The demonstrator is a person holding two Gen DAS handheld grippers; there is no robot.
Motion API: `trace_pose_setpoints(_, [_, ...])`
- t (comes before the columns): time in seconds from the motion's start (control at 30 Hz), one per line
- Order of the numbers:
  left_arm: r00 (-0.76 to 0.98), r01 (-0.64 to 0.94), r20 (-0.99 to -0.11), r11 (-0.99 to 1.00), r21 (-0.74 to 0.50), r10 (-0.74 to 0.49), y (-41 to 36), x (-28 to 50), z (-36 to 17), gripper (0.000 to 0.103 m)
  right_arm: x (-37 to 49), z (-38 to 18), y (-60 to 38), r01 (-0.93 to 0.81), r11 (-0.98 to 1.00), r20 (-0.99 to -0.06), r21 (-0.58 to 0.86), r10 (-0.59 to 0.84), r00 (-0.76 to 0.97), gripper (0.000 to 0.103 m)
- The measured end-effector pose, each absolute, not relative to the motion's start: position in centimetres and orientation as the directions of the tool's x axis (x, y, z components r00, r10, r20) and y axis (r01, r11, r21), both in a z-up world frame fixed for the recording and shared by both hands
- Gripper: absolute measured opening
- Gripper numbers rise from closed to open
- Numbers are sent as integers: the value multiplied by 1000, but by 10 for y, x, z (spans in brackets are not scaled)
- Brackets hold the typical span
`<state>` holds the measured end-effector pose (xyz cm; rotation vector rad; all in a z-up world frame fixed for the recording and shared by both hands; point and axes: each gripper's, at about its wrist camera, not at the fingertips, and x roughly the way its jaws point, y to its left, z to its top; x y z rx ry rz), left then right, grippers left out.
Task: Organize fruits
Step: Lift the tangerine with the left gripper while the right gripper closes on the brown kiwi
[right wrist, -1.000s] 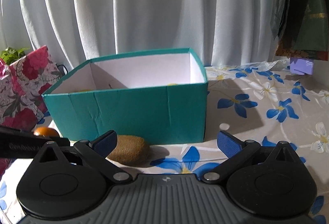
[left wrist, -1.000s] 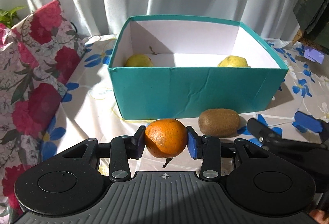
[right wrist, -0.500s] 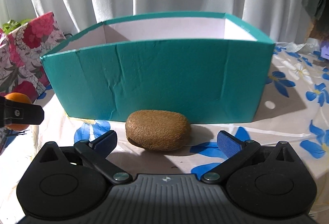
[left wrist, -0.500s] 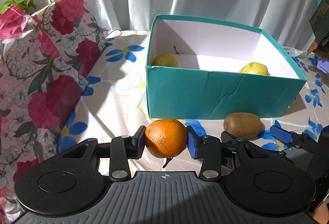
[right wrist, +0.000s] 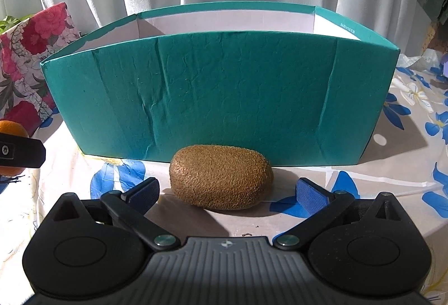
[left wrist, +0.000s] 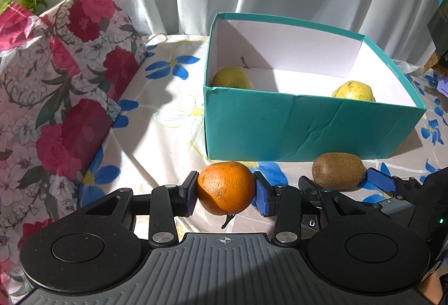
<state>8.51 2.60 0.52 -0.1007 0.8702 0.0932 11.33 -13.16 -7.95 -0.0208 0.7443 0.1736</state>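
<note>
From your left wrist camera, your left gripper is clamped on a round orange citrus fruit, one blue pad pressing each side, holding it above the flowered tablecloth. At one o'clock from it stands an open teal cardboard box with a white inside. Two yellow pear-like fruits already lie in it, one in the near left corner, one towards the right. A fuzzy brown oval kiwi lies on the cloth at three o'clock, just in front of the box. A rose-printed bag stands at ten o'clock.

From your right wrist camera, your right gripper is spread wide and grips nothing; the kiwi lies between its blue pads, touching neither.

By my judgement you are about halfway: two fruits are boxed, the orange is in hand, and the kiwi is not yet gripped.
</note>
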Motion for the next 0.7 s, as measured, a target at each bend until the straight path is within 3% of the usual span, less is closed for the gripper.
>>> trace_pose_setpoints(0.7, [626, -101, -779, 994, -37, 35, 23, 92, 4, 45, 117, -83, -126, -157, 988, -668, 7, 121, 734, 103])
